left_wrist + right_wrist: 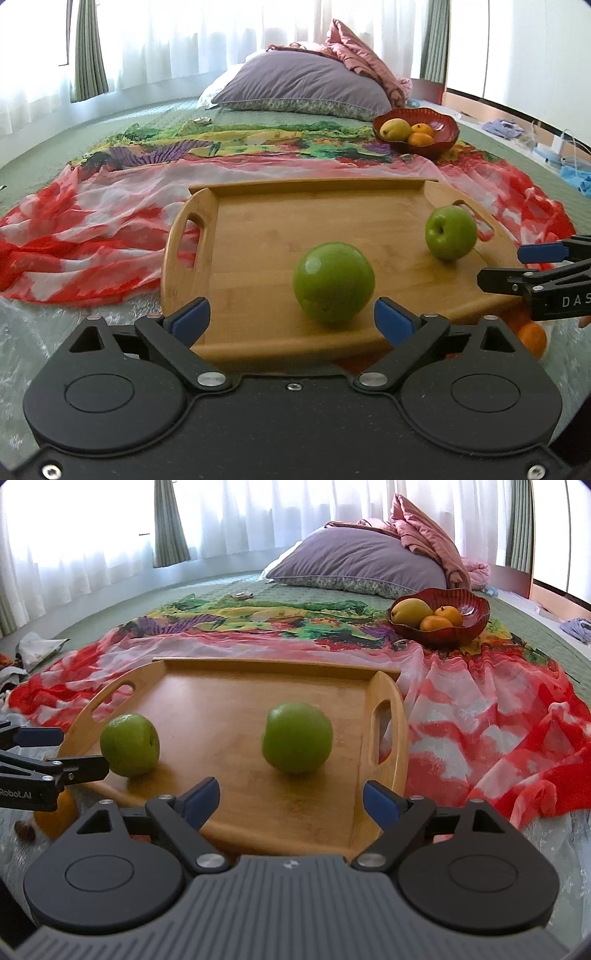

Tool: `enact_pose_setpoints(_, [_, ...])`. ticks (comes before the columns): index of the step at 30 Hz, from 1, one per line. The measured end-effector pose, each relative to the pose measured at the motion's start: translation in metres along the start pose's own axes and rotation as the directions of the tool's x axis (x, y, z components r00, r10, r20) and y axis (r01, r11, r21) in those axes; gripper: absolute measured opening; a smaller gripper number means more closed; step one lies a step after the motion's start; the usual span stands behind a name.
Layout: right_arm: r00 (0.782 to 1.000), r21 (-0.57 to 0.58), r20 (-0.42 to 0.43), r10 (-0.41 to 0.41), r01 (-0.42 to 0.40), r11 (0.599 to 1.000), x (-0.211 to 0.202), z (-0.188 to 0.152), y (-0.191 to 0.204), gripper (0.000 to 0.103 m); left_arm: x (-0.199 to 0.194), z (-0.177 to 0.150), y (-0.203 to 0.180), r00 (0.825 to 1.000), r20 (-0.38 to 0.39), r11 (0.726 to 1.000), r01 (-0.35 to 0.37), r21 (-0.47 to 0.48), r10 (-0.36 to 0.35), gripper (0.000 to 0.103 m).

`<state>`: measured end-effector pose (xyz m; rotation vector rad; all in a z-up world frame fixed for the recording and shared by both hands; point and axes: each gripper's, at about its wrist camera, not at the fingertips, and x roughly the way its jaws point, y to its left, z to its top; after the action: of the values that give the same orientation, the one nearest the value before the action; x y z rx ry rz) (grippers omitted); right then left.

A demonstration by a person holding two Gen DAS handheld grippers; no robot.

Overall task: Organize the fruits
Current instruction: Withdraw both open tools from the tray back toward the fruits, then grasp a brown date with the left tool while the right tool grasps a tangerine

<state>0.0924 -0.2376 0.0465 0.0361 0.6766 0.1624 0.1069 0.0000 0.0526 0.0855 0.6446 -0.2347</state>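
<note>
Two green apples lie on the wooden tray (pixel 258 236) on the bed, and both hand-held grippers stand released and empty at its near edge.

The left hand-held gripper (pixel 291 319) has its jaws spread wide, with the nearer apple (pixel 333 282) just in front of them and touching no pad; the right hand-held gripper (pixel 291 797) is spread the same way, its jaws opening a little more, before the other apple (pixel 297 736). The red bowl (pixel 476 622) with a mango and oranges sits well apart on the colourful cloth, and one orange (pixel 55 819) lies beside the tray. The next fruit is probably this orange. To grasp it well, the gripper should come low, centre the fruit between the pads, and press gently so it does not roll away.
</note>
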Motion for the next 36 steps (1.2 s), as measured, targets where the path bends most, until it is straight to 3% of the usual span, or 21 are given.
enact_pose_setpoints(22, [0.993,-0.129,0.106,-0.051,0.064,0.989,-0.048,-0.060,0.025,0.094,-0.067,-0.070,0.008,0.996,0.082,0.999,-0.036,0.040,0.033,0.095])
enact_pose_setpoints(30, [0.991,-0.124,0.128,-0.036,0.052,0.991,-0.056,-0.074,0.028,0.094,-0.078,-0.088,0.020,0.997,0.062,0.999,-0.043,0.009,0.042,0.067])
enact_pose_setpoints(36, [0.992,-0.131,0.120,-0.036,0.052,0.990,-0.058,-0.079,0.030,0.085,-0.075,-0.097,0.024,0.997,0.044,0.998,-0.059,-0.003,0.059,0.051])
